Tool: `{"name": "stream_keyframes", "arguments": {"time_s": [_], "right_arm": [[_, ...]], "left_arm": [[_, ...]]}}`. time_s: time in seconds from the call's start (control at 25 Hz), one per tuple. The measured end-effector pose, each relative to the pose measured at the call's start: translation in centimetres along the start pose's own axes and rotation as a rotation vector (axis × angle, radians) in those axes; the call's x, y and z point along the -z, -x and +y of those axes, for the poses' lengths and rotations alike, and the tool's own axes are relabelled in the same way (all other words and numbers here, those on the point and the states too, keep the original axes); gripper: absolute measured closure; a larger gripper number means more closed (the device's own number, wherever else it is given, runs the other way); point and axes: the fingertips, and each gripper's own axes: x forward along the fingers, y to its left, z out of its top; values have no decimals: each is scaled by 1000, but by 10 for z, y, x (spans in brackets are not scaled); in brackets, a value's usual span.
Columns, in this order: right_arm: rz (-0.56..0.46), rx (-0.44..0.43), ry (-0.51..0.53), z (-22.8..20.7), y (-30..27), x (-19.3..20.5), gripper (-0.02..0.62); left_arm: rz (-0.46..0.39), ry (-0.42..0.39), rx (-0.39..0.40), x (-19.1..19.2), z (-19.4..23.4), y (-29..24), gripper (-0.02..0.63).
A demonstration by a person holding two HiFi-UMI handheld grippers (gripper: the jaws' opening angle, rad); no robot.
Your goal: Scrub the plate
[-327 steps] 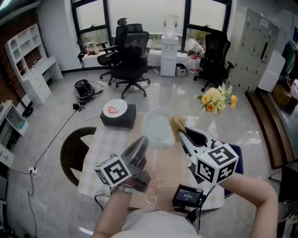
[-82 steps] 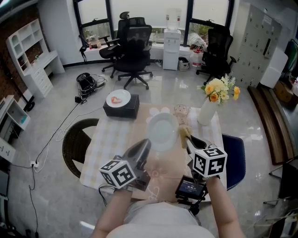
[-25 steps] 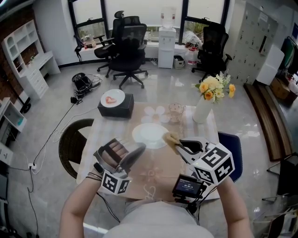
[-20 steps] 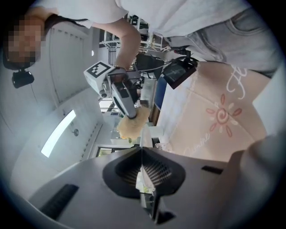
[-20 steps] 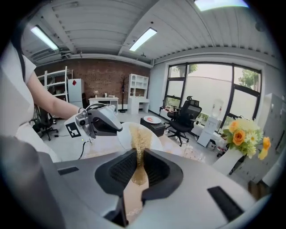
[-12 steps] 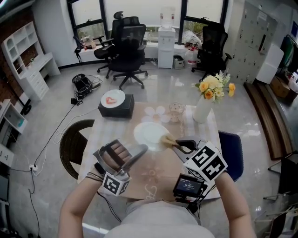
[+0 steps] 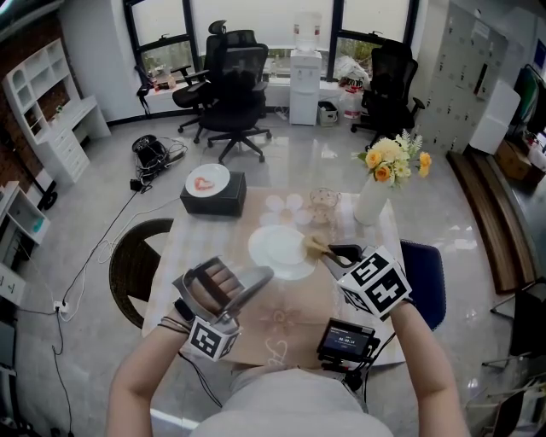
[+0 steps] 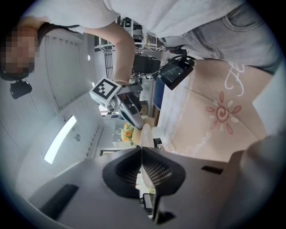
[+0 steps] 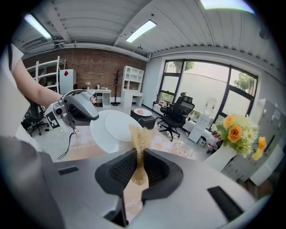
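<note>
Plate (image 7: 280,250), white, hangs over the table (image 7: 294,320), its near rim pinched edge-on in the left tongs (image 7: 258,278). Right tongs (image 7: 331,253) clamp a yellowish scrubber (image 7: 312,246) – its tuft at the plate's right edge. Flower vase (image 7: 372,205) stands just beyond.

I was working in an office. Black swivel chairs (image 7: 235,90) stood by tall windows (image 7: 267,21), with a water dispenser (image 7: 304,81) between them. White shelving with a desk (image 7: 53,115) lined a brick wall (image 9: 96,71), grey lockers (image 7: 465,77) filled the other side, and cables (image 7: 102,247) trailed over the polished floor (image 7: 128,213).
</note>
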Motion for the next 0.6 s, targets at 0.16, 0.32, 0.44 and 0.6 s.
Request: {"name": "stream_keyframes", "arguments": {"time_s": [0.16,0.32,0.44,0.6], "right_arm": [[-9,24,4,-4,2,-3,543],[-41,44,8,-3,14,-13,543],[-72,32,11,1,25,-24,543],[-118,-72,-12,21,35,-40,543]], "left_arm": [[4,17,16,1,1,0,591],[8,22,23,3,0,0,591],[12,23,34,3,-3,-1,591],[9,20,37,1,-3,-3,591]]}}
